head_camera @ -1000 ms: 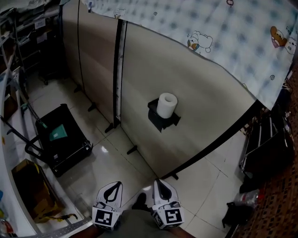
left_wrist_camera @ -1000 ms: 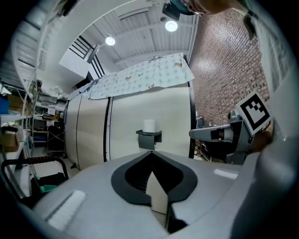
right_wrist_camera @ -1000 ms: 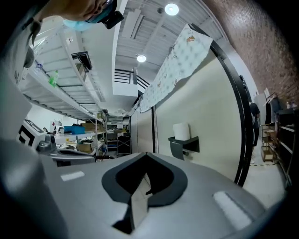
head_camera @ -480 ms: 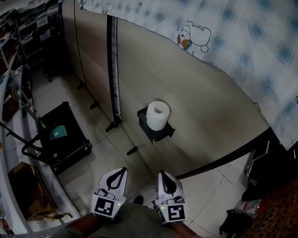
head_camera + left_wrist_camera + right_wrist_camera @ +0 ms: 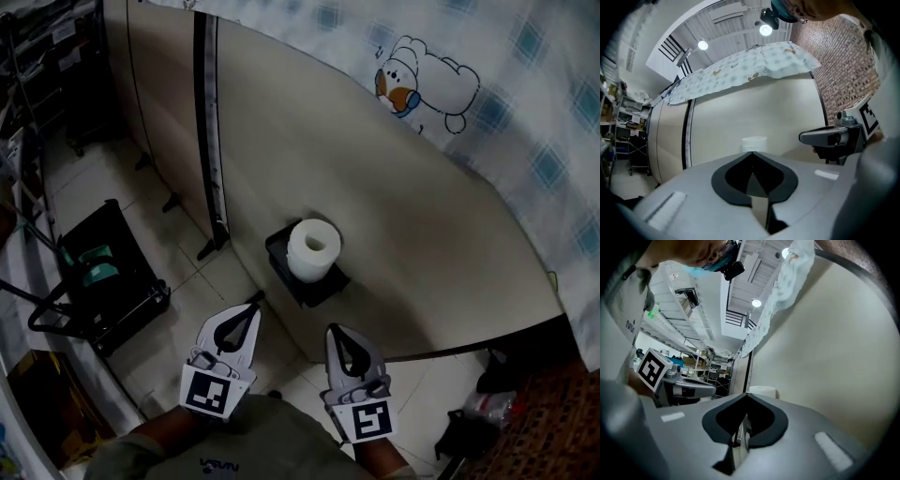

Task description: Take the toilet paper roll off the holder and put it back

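Beige partition panels [image 5: 403, 206] stand on a pale, glossy tiled floor [image 5: 164, 337]. They are joined by 1 black vertical strip [image 5: 208, 141] and carried on black feet [image 5: 172, 202]. A blue-checked cloth [image 5: 534, 112] with a cartoon animal print [image 5: 417, 84] hangs over the top edge. Left of the panels, a black crate [image 5: 112, 291] sits on the floor, with shelving [image 5: 42, 56] further back. A red brick wall [image 5: 848, 70] stands at the right. The ceiling is white, with 2 round lamps [image 5: 703, 45] lit. Light is low at floor level.

No text can be read. The shirt [image 5: 217, 462] carries a small white print, too blurred; the cube [image 5: 210, 391] of the left gripper [image 5: 251, 307] shows only a square pattern.
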The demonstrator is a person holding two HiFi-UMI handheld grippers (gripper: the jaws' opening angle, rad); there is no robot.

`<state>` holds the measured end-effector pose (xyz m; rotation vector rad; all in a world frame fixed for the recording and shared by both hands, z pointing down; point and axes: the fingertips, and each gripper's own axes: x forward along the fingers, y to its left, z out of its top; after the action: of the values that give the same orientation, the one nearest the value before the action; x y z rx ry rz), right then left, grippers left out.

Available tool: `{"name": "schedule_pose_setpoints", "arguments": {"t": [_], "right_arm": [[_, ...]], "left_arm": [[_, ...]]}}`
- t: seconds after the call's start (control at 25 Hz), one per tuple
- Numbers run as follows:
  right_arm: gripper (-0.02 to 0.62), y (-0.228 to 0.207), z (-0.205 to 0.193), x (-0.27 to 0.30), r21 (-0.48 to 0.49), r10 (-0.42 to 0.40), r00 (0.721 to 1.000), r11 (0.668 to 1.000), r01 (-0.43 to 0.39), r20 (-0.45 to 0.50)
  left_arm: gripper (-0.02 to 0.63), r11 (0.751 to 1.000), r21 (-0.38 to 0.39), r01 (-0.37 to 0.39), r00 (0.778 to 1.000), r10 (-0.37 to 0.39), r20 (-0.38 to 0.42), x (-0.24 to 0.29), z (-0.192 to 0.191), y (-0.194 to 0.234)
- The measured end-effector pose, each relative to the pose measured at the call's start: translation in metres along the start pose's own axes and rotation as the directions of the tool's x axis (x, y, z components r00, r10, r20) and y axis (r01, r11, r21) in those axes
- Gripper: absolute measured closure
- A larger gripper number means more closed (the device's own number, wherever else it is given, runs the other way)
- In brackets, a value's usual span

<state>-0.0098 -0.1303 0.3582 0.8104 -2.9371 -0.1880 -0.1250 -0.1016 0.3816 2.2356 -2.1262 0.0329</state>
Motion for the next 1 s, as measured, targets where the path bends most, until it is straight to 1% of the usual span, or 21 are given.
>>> {"name": "schedule_pose_setpoints", "arguments": {"t": [0.08, 0.12, 0.16, 0.2, 0.28, 0.32, 0.4, 0.44, 0.48, 0.56, 0.64, 0.72, 0.84, 1.0], "right_arm": [[0.589, -0.004, 0.011, 0.020, -0.024, -0.001, 1.000, 1.000, 0.001, -0.011], [0.528, -0.003, 0.017, 0.031, -0.034, 0.005, 1.000, 0.999, -0.006, -0.018], [0.501, -0.002, 0.023, 0.041, -0.050, 0.012, 0.999, 0.999, -0.013, -0.030], [0.500, -0.001, 0.028, 0.049, -0.074, 0.014, 0.999, 0.997, -0.018, -0.049], [0.485, -0.002, 0.034, 0.065, -0.128, 0.010, 0.994, 0.991, -0.024, -0.104], [0.474, -0.003, 0.036, 0.074, -0.149, 0.011, 0.990, 0.988, -0.031, -0.139], [0.462, -0.001, 0.037, 0.091, -0.184, 0.031, 0.974, 0.980, -0.073, -0.224], [0.462, 0.001, 0.036, 0.099, -0.203, 0.048, 0.960, 0.973, -0.107, -0.275], [0.458, 0.004, 0.034, 0.108, -0.223, 0.063, 0.942, 0.964, -0.143, -0.331], [0.429, 0.004, 0.026, 0.121, -0.261, 0.066, 0.892, 0.944, -0.201, -0.447], [0.414, -0.001, 0.019, 0.130, -0.301, 0.033, 0.838, 0.925, -0.232, -0.544], [0.414, -0.006, 0.013, 0.137, -0.322, 0.000, 0.789, 0.913, -0.251, -0.615], [0.416, -0.011, 0.002, 0.147, -0.310, -0.014, 0.711, 0.906, -0.288, -0.703], [0.413, -0.011, -0.017, 0.148, -0.272, -0.020, 0.586, 0.898, -0.346, -0.810]], "left_arm": [[0.598, 0.999, 0.001, 0.040, 0.999, -0.040, 0.002, 0.020, 0.005, 0.013], [0.598, 0.998, 0.001, 0.059, 0.998, -0.059, 0.006, 0.029, 0.008, 0.021], [0.596, 0.997, 0.002, 0.079, 0.997, -0.079, 0.010, 0.037, 0.012, 0.029], [0.594, 0.995, 0.001, 0.101, 0.995, -0.101, 0.011, 0.044, 0.014, 0.036], [0.582, 0.989, 0.003, 0.146, 0.989, -0.146, 0.010, 0.059, 0.018, 0.049], [0.565, 0.986, 0.007, 0.167, 0.986, -0.167, 0.008, 0.066, 0.019, 0.055], [0.551, 0.979, 0.018, 0.205, 0.979, -0.205, 0.004, 0.078, 0.019, 0.066], [0.549, 0.974, 0.023, 0.223, 0.975, -0.224, -0.001, 0.082, 0.018, 0.071], [0.545, 0.970, 0.025, 0.242, 0.970, -0.242, -0.006, 0.087, 0.015, 0.075], [0.533, 0.960, 0.024, 0.280, 0.960, -0.280, -0.018, 0.094, 0.011, 0.083], [0.524, 0.947, 0.021, 0.319, 0.947, -0.319, -0.029, 0.100, 0.006, 0.087], [0.517, 0.934, 0.015, 0.356, 0.934, -0.355, -0.041, 0.105, 0.001, 0.091], [0.514, 0.916, 0.016, 0.400, 0.915, -0.399, -0.059, 0.112, -0.004, 0.097], [0.512, 0.896, 0.018, 0.445, 0.894, -0.443, -0.064, 0.115, -0.006, 0.102]]}}
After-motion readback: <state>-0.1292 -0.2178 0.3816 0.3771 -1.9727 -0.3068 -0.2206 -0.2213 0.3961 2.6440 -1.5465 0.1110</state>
